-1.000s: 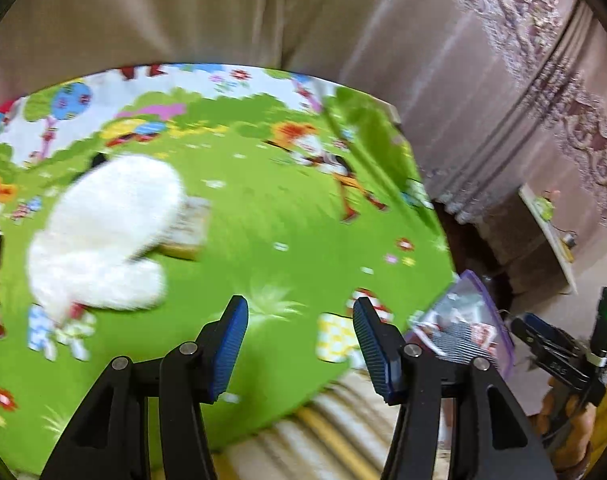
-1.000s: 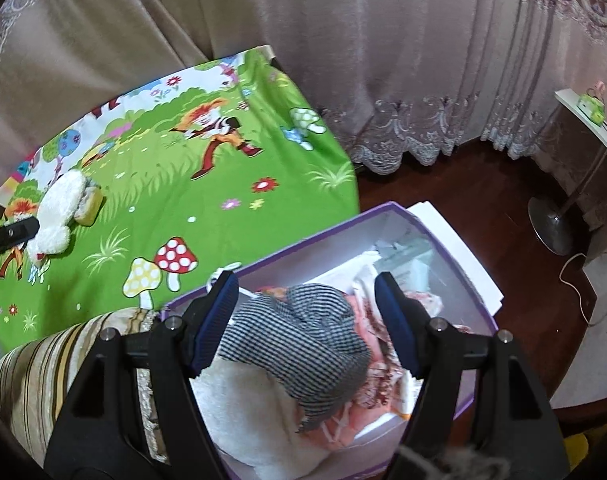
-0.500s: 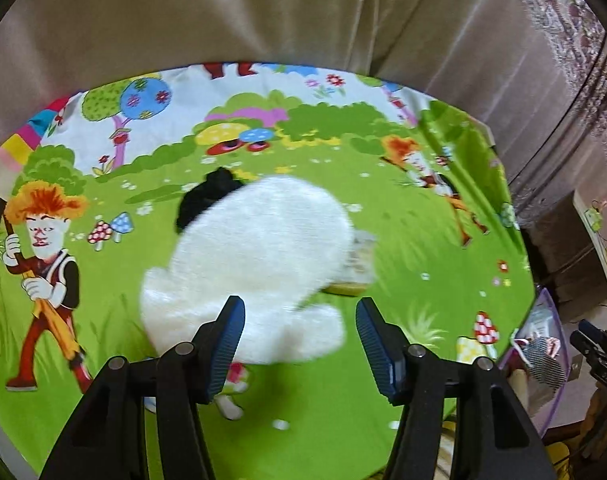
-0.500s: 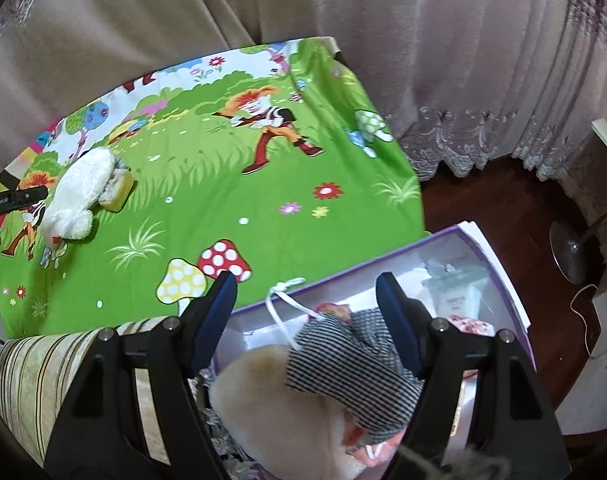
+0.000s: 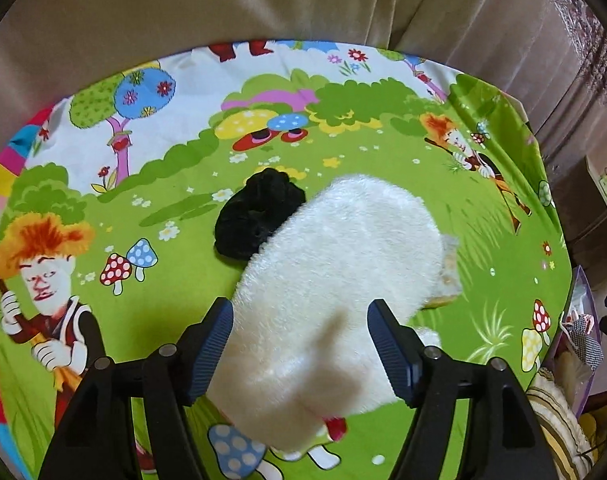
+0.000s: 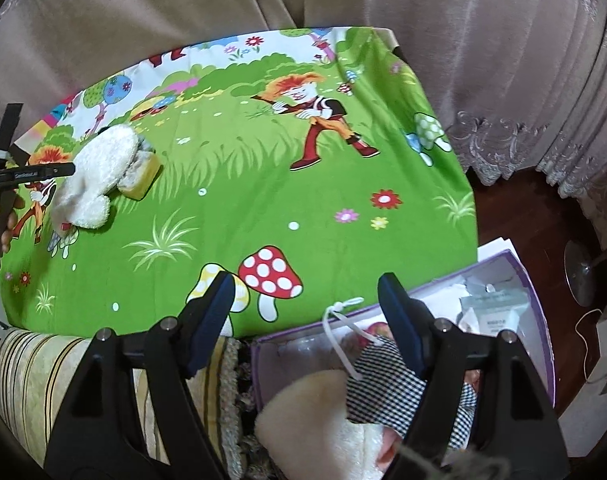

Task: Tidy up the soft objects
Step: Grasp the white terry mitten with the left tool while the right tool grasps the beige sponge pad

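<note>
A white fluffy mitt point(image 5: 335, 280) lies on the green cartoon cloth point(image 5: 175, 208), partly over a black soft piece point(image 5: 255, 216) and a yellowish pad point(image 5: 449, 276). My left gripper point(image 5: 301, 320) hangs over the mitt's near end. Its jaws are opening, the mitt shows between them, and the pads stand clear of it. In the right wrist view the mitt point(image 6: 99, 172) sits far left, with the left gripper point(image 6: 27, 172) beside it. My right gripper point(image 6: 307, 296) is open and holds nothing, above the cloth's near edge by the purple box point(image 6: 515, 260).
The box holds a checked cloth point(image 6: 387, 384), a cream plush point(image 6: 315, 412) and paper packets point(image 6: 491, 312). A striped cushion point(image 6: 35, 364) lies below the cloth's edge. Beige curtains point(image 6: 463, 40) hang behind; dark wooden floor point(image 6: 515, 208) and a lamp base point(image 6: 583, 276) lie at right.
My left gripper swung from the cloth's right edge over the white mitt and came closer, with its jaws wider. My right gripper moved from above the box toward the cloth's edge.
</note>
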